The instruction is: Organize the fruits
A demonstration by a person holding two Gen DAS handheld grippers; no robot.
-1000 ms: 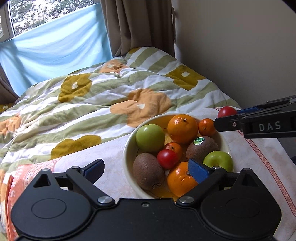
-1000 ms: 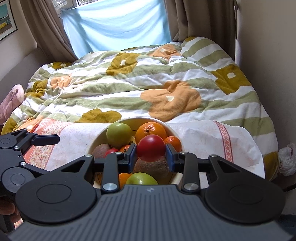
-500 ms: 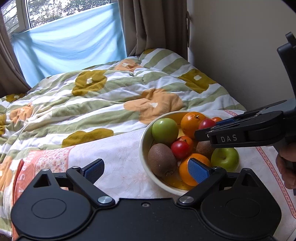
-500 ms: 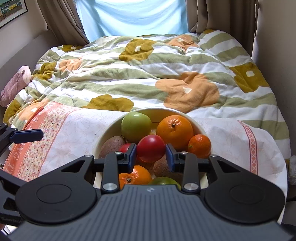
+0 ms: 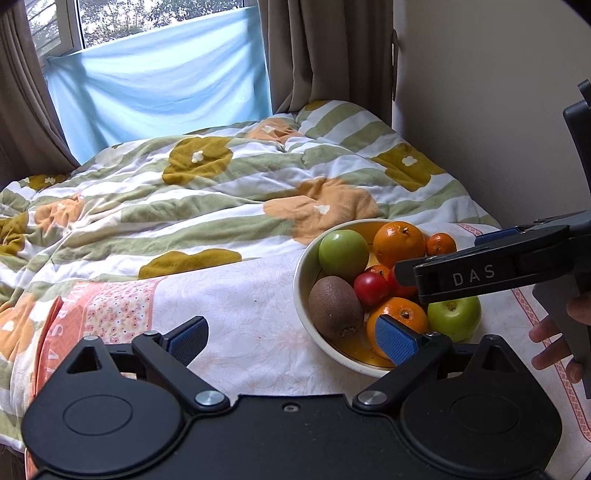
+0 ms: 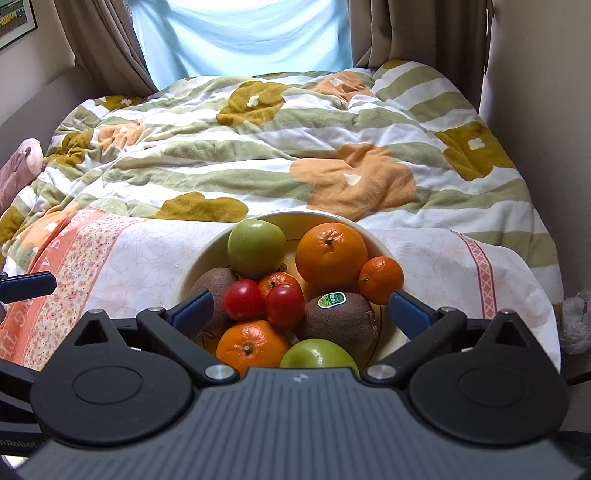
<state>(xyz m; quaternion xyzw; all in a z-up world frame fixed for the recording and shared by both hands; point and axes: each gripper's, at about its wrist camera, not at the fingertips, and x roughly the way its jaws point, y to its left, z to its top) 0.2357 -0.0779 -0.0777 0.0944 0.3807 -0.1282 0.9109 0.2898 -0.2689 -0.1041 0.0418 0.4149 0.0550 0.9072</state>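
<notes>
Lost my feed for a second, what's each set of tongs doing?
Left tongs: open, holding nothing.
Right tongs: open, empty, over the bowl of fruit.

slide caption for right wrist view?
Open right hand-held gripper above a cream bowl of fruit on a bed, a red tomato lying between its fingers.

Ahead of me a bed [image 6: 295,155] under a flowered, striped quilt [image 5: 229,192] runs to a window [image 5: 147,22] draped with pale blue cloth [image 5: 159,85], brown curtains [image 5: 325,51] and a plain wall [image 5: 480,110] at upper right.
</notes>
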